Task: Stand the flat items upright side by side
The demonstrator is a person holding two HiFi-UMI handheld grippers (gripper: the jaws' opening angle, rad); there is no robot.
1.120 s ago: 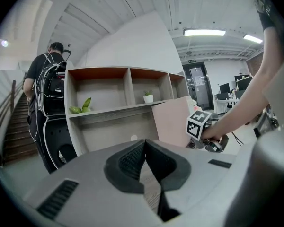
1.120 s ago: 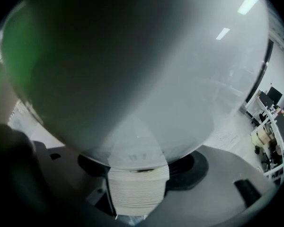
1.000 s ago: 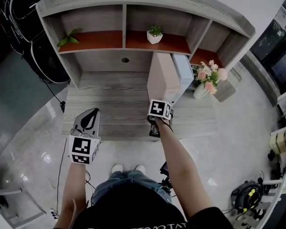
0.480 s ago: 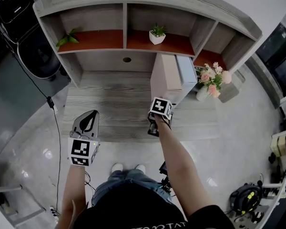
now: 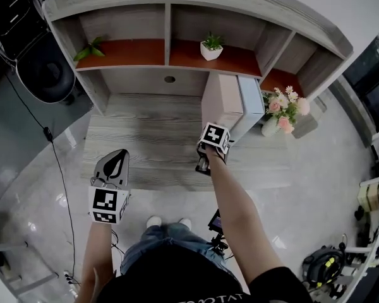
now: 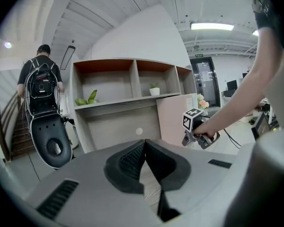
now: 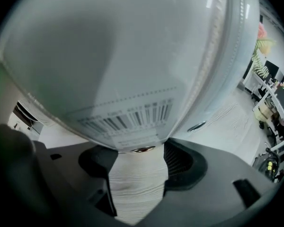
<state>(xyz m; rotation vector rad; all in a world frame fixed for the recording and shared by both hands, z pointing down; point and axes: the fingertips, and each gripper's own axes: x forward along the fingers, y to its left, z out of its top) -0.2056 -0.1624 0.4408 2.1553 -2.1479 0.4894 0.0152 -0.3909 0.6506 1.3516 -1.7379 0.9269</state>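
Two flat items stand upright side by side at the right of the wooden desk (image 5: 145, 144): a pink box (image 5: 220, 100) and a pale blue file (image 5: 251, 103). My right gripper (image 5: 210, 149) is at their near end, its jaws hidden under its marker cube. In the right gripper view the pale blue file (image 7: 132, 70), with a barcode label, fills the picture. Its lower end sits between the wide-set fingertips of the right gripper (image 7: 142, 152), which is shut on it. My left gripper (image 5: 119, 155) hovers over the desk's front left, shut and holding nothing; in its own view the left gripper (image 6: 144, 144) has its tips touching.
A shelf unit at the back of the desk holds a small potted plant (image 5: 210, 45) and green leaves (image 5: 88, 50). A vase of flowers (image 5: 279, 109) stands right of the file. A person with a backpack (image 6: 40, 86) is off to the left.
My right hand has edged a little lower and closer along the standing items. Both items stay upright. The left gripper keeps its place.
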